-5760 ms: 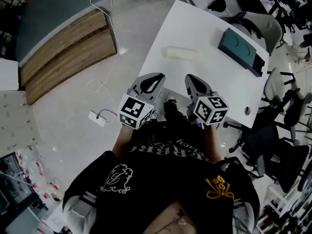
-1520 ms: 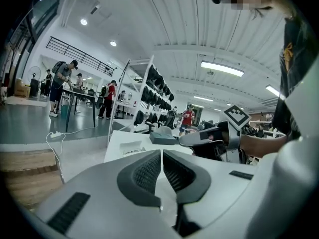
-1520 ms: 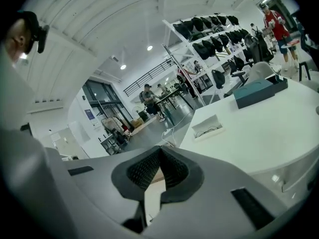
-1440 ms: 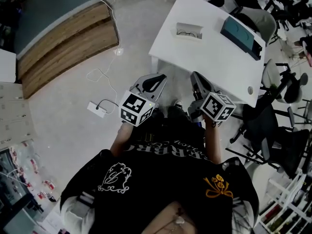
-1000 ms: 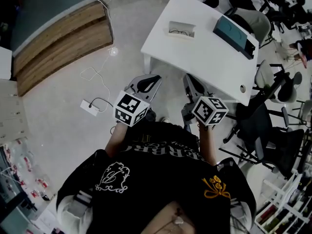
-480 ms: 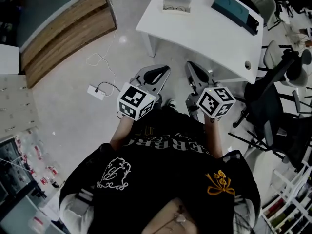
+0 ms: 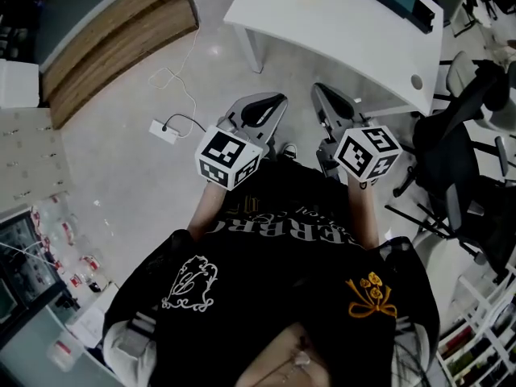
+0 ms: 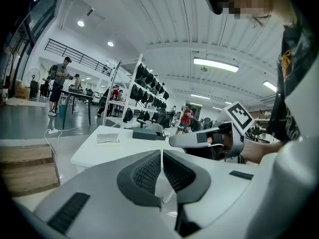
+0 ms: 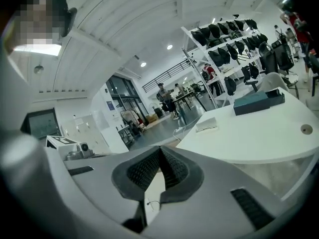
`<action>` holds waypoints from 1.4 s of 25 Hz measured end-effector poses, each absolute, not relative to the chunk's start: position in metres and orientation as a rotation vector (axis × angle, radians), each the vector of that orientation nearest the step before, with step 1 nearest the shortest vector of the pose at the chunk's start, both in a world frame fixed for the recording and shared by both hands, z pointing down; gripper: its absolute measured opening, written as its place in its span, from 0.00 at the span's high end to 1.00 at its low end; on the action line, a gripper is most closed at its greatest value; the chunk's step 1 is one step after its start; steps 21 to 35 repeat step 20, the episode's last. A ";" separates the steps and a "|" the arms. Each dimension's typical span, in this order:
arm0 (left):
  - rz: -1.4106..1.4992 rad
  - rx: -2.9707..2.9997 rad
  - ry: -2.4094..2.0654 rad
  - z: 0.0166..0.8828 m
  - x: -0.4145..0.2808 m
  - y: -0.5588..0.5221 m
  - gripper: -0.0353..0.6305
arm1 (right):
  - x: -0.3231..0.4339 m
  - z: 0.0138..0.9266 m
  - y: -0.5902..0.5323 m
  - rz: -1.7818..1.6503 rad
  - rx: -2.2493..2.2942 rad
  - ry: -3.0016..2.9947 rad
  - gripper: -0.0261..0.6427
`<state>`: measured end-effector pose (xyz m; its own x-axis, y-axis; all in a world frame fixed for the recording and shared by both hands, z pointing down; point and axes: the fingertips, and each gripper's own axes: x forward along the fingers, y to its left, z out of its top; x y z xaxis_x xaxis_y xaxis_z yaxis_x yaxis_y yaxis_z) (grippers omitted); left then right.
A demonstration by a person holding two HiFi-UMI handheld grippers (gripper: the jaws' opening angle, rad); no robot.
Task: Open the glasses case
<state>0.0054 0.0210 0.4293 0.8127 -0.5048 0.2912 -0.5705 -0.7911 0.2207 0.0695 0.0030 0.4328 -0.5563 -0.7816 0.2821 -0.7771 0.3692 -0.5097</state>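
Both grippers are empty and well apart from the work, so the step in hand, as I judge it, is only the approach to the white rectangular table. To do it well, the left gripper should reach in first and steady the base of the small pale rectangular glasses case, which lies near the table's left end. The right gripper can then take the lid. Each pair of jaws has to part before it touches anything. The case looks like a shallow tray and may lie open already. It is too small to be sure, so a close look before any prying seems wise. The flat teal box farther right stands apart from the case and needs no handling.

The left arm is bent, holding its gripper at waist height in front of the dark printed shirt, pointing forward over the pale floor. Its ribbed dark pads meet with nothing between them. The right gripper is held alongside, pointing the same way, close under the table's near edge, jaws likewise pressed together on nothing.
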 end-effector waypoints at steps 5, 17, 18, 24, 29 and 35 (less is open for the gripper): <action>0.317 2.711 -0.823 0.429 0.014 0.030 0.91 | 0.078 0.436 0.013 -0.913 -1.493 2.663 0.94; 0.335 2.732 -0.820 0.430 0.028 0.030 0.91 | 0.099 0.440 0.011 -0.874 -1.536 2.707 0.94; 0.335 2.732 -0.821 0.430 0.029 0.029 0.91 | 0.100 0.440 0.011 -0.874 -1.537 2.709 0.94; 0.335 2.733 -0.822 0.430 0.030 0.029 0.91 | 0.103 0.441 0.011 -0.873 -1.541 2.712 0.94; 0.335 2.733 -0.822 0.430 0.030 0.029 0.91 | 0.103 0.441 0.011 -0.873 -1.541 2.712 0.94; 0.335 2.733 -0.822 0.430 0.030 0.029 0.91 | 0.103 0.441 0.011 -0.873 -1.541 2.712 0.94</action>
